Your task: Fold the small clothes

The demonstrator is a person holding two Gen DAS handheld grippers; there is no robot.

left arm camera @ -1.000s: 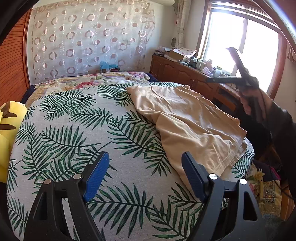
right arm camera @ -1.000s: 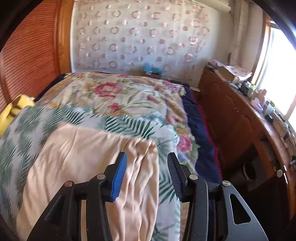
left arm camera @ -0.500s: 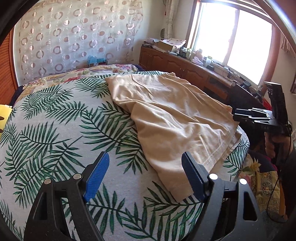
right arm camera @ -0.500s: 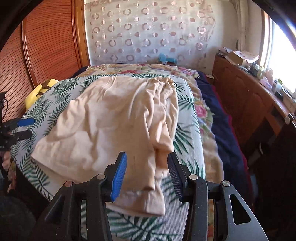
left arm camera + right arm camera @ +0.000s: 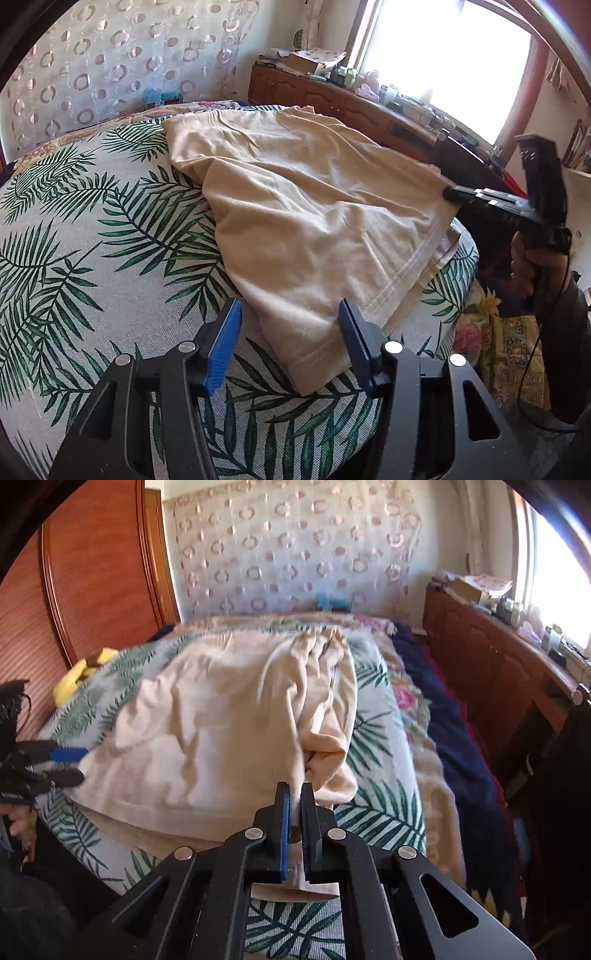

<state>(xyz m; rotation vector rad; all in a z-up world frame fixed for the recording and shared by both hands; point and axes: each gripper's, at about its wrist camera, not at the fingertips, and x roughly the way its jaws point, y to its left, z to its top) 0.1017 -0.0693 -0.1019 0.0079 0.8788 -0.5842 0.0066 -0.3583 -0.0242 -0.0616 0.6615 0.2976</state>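
Observation:
A beige garment (image 5: 303, 206) lies spread on the palm-leaf bedcover (image 5: 92, 236); it also shows in the right wrist view (image 5: 221, 720). My left gripper (image 5: 288, 328) is open, its blue pads on either side of the garment's near hem corner, low over the bed. My right gripper (image 5: 294, 797) is shut on the garment's hem at the other corner. It shows from the side in the left wrist view (image 5: 454, 194), at the garment's right edge. The left gripper shows at the left edge of the right wrist view (image 5: 62, 764).
A wooden sideboard (image 5: 332, 99) with clutter runs under the window to the right of the bed. A floral quilt and a dark blue blanket (image 5: 436, 701) lie along the bed's right side. A yellow cushion (image 5: 81, 672) sits by the wooden headboard (image 5: 92, 572).
My right gripper came down to the garment's hem and shut on it. My left gripper moved in until its open pads straddle the near hem corner.

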